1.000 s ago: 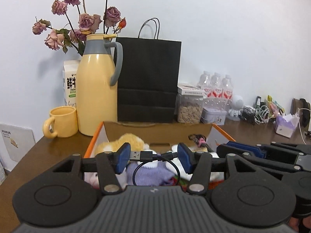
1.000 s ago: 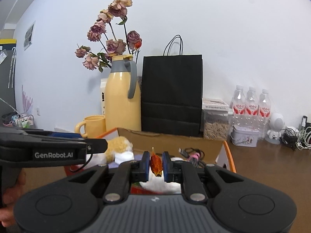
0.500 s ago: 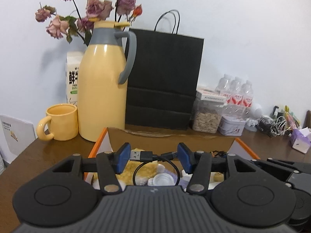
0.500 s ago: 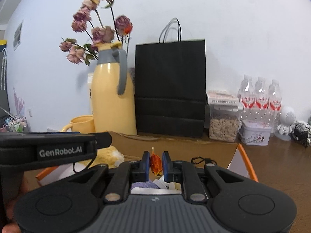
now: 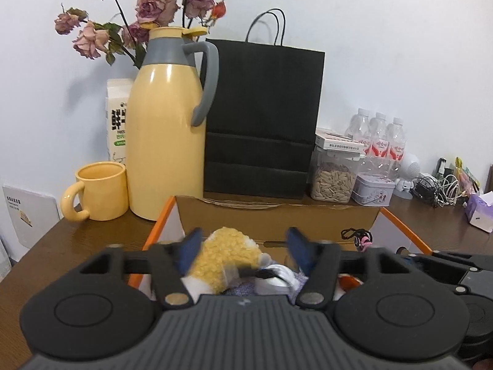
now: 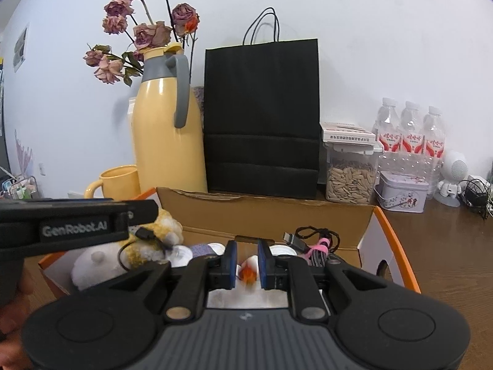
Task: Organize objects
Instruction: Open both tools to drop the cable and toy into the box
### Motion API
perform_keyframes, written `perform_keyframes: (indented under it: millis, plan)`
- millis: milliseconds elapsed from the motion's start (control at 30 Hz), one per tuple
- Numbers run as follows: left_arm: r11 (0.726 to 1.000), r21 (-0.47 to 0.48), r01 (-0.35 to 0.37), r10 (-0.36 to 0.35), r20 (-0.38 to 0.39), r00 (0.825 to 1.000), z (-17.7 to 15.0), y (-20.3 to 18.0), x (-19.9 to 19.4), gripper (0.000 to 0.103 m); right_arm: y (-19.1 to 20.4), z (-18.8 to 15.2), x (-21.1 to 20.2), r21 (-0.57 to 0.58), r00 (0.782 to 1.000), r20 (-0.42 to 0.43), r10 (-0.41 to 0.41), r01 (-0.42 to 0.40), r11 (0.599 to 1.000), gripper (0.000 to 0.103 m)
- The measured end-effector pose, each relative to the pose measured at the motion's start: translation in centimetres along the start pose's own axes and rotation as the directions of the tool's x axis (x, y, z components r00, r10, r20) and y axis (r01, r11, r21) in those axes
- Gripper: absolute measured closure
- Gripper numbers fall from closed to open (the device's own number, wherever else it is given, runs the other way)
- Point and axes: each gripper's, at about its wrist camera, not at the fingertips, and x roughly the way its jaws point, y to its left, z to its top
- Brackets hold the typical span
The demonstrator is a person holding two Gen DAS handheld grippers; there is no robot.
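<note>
Fingers (image 5: 243,248) spreading above fuzzy plush (image 5: 225,254); right fingers (image 6: 246,260) parting around glossy orange piece (image 6: 247,273).

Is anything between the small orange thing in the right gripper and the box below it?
Nothing visible: the orange piece sits between the opening right gripper, directly over the open cardboard box.

Yellow jug (image 5: 166,141), mug (image 5: 101,191), black bag (image 5: 262,117) behind.

A plain white painted wall (image 5: 385,30) rises behind a dark brown wooden table (image 5: 46,246), whose glossy top shows wood grain. Soft, even light falls across it, casting faint grey shadows onto the wall.
</note>
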Motion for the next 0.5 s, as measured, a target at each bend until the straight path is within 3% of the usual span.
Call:
perform_keyframes:
  millis: [33, 100, 167, 267, 500]
  plan:
    - [1.0, 0.001, -0.004, 0.004, 0.008, 1.0, 0.0, 0.0, -0.2, 0.017, -0.1, 0.0, 0.0, 0.003, 1.0, -0.004, -0.002, 0.002, 1.0, 0.072]
    - [1.0, -0.001, -0.016, 0.016, 0.023, 1.0, 0.1, 0.1, -0.6, 0.0, -0.2, -0.2, -0.2, 0.013, 1.0, -0.001, -0.019, 0.019, 1.0, 0.028]
    - [1.0, -0.006, -0.02, 0.021, 0.041, 0.999, 0.1, 0.2, -1.0, 0.0, -0.3, -0.3, -0.6, 0.019, 0.999, 0.012, -0.032, 0.032, 0.999, 0.014]
    - [1.0, -0.009, -0.026, 0.026, 0.039, 0.999, 0.1, 0.3, -1.3, 0.0, -0.3, -0.3, -0.9, 0.021, 0.999, 0.016, -0.041, 0.041, 0.999, 0.0]
    - [1.0, 0.001, -0.025, 0.025, 0.043, 0.999, 0.1, 0.3, -1.9, 0.0, -0.2, -0.4, -1.5, 0.016, 0.999, 0.016, -0.034, 0.034, 0.999, 0.0]
